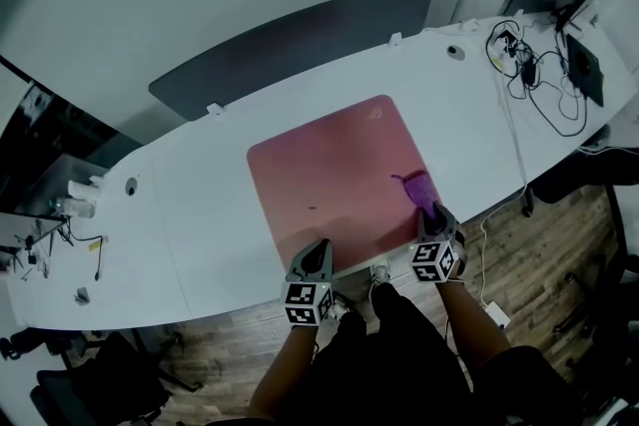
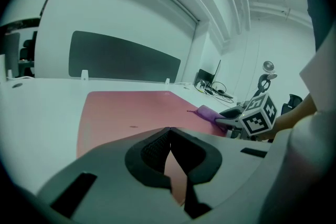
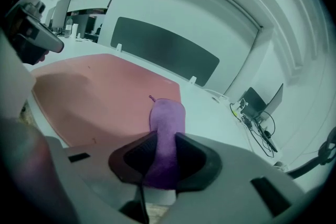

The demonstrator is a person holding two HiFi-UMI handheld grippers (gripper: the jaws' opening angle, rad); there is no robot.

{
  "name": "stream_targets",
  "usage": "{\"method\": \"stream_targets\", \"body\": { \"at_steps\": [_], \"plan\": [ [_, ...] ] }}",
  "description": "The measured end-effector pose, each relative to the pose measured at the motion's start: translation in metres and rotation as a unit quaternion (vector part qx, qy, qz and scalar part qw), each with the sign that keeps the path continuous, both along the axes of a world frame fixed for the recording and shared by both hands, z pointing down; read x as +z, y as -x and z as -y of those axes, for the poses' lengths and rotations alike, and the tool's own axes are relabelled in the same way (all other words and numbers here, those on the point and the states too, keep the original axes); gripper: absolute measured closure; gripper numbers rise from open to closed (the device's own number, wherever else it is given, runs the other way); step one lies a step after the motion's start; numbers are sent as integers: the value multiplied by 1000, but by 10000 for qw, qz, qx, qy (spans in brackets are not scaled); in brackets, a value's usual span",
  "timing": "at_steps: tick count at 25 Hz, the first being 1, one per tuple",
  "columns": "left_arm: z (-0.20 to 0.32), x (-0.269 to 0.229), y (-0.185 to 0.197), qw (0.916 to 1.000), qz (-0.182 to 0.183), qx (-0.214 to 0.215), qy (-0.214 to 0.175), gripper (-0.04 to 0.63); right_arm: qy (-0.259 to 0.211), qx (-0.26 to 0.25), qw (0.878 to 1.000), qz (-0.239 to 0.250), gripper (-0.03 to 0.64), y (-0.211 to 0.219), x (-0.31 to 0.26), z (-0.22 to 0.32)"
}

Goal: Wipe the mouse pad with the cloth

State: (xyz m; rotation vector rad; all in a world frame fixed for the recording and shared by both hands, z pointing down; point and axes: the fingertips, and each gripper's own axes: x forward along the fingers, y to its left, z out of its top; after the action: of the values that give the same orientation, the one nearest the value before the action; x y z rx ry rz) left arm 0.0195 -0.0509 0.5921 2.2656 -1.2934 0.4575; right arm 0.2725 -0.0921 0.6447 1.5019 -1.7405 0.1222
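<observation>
A large pink mouse pad (image 1: 334, 177) lies on the white desk (image 1: 200, 214), seen too as the mouse pad (image 2: 126, 110) and the mouse pad (image 3: 100, 92). A purple cloth (image 1: 419, 187) rests on the pad's near right corner. My right gripper (image 1: 436, 219) is shut on the cloth (image 3: 167, 128), whose free end lies flat on the pad. The cloth (image 2: 209, 113) shows at the right of the left gripper view. My left gripper (image 1: 318, 259) hovers at the pad's near edge, jaws shut with nothing between them (image 2: 169, 152).
A dark divider panel (image 1: 290, 45) stands along the desk's far edge. Cables and a laptop (image 1: 559, 55) crowd the desk's right end. Small items and a bottle (image 1: 75, 207) sit at the left end. Wooden floor (image 1: 539, 244) lies below the near edge.
</observation>
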Motion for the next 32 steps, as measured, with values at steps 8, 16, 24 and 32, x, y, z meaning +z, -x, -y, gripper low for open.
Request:
{"method": "stream_targets", "body": {
  "at_steps": [8, 16, 24, 32],
  "plan": [
    [4, 14, -9, 9997, -73, 63, 221, 574, -197, 63, 9997, -129, 500, -24, 0, 11],
    [12, 10, 10, 9998, -54, -113, 175, 574, -145, 492, 9985, 176, 495, -42, -1, 18],
    [24, -15, 31, 9995, -15, -297, -62, 574, -883, 539, 9843, 1433, 489, 1, -63, 42],
    [46, -82, 47, 9955, -91, -490, -803, 574, -1617, -398, 9550, 2452, 488, 78, -174, 74]
  ]
}}
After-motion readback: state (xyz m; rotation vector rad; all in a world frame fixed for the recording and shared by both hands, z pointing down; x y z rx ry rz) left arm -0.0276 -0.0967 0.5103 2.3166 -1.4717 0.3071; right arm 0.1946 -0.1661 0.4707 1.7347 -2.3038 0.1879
